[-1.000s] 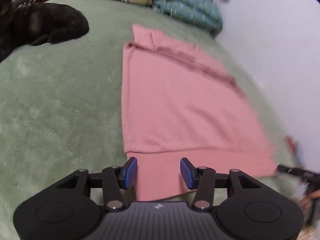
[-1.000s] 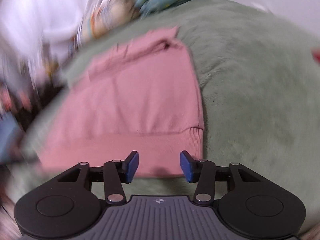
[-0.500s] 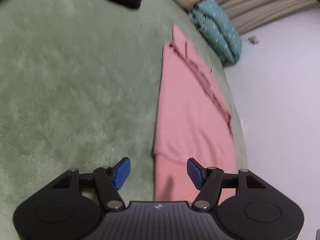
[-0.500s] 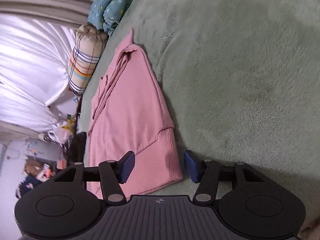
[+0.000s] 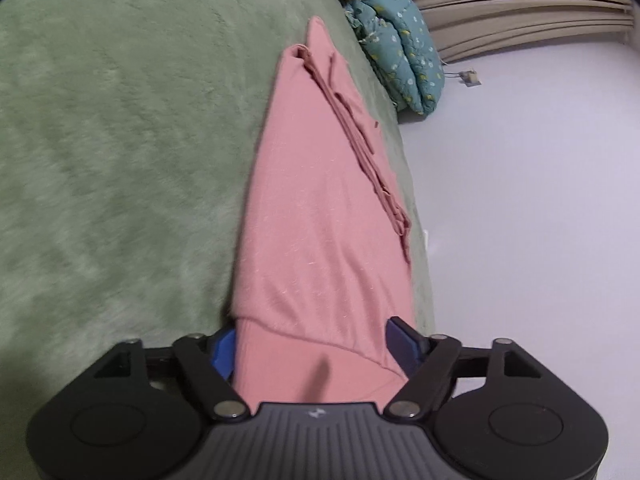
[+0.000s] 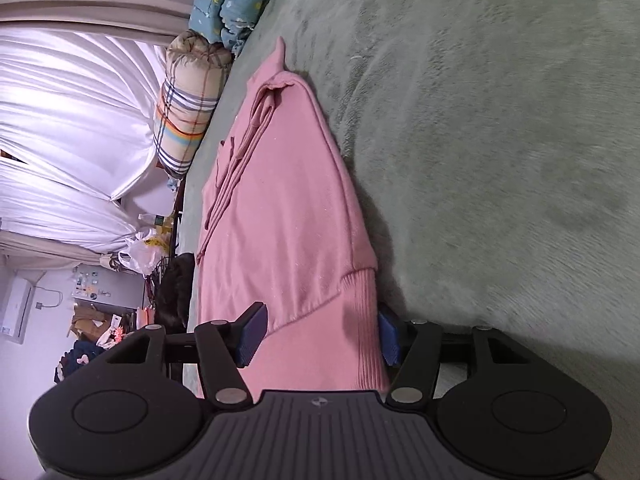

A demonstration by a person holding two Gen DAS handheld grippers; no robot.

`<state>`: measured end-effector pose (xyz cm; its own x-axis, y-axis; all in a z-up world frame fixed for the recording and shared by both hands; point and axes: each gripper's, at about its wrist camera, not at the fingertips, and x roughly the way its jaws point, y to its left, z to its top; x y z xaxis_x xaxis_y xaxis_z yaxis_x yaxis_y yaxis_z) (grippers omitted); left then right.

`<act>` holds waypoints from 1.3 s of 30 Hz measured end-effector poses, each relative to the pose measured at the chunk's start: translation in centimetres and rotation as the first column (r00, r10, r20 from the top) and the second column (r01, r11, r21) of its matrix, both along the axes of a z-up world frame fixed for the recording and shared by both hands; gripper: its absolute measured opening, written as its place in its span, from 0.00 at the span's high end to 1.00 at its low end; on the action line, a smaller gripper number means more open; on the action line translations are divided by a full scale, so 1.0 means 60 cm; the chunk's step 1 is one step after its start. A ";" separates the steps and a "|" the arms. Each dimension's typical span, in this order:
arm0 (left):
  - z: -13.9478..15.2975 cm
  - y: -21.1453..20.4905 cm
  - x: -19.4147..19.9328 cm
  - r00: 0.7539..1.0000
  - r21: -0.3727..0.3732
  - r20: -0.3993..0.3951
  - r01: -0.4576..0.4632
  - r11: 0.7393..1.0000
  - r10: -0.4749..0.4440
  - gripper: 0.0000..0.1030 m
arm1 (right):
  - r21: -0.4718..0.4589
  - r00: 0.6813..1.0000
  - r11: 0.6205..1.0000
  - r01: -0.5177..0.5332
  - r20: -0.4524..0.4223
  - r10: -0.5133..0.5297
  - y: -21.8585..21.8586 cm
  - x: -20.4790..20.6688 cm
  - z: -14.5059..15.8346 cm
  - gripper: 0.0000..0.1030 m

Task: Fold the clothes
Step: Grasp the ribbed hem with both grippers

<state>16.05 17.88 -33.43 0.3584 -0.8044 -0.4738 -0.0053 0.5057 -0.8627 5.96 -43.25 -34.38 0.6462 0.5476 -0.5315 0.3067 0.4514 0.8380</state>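
Both grippers have closed in on the pink sweater (image 5: 316, 216) since a sec ago: then they hovered short of its ribbed hem (image 6: 364, 320), now each straddles a hem corner. L gripper (image 5: 310, 346) has its blue pads spread wide w/ the hem's left corner between them; one pad (image 5: 224, 350) sits tucked under the cloth edge, the other (image 5: 402, 344) above, not yet pinching. R gripper (image 6: 320, 334) likewise stands apart, hem's right corner between its pads, no squeeze visible.

Sweater lies flat on the green fleece blanket (image 5: 112, 128), near the bed's edge by the wall, already narrowed to a long panel: sleeves appear folded in, their layered edges stacked along one side (image 5: 360, 132). Rolled bedding, a teal quilt (image 5: 400, 44) and a plaid one (image 6: 192, 92), sits past the collar end.

Judging by that, lengthwise folds look done; what's left is prob. the crosswise fold, hem carried up toward the collar. That needs both tongs to bite through all layers at the corners, else the lower layer could stay behind and the stack skew.
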 end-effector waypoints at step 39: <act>-0.087 -0.049 0.036 0.990 -0.096 -0.139 -0.017 0.995 0.003 0.93 | 0.185 0.989 0.975 0.126 -0.097 -0.110 0.009 -0.014 -0.053 0.93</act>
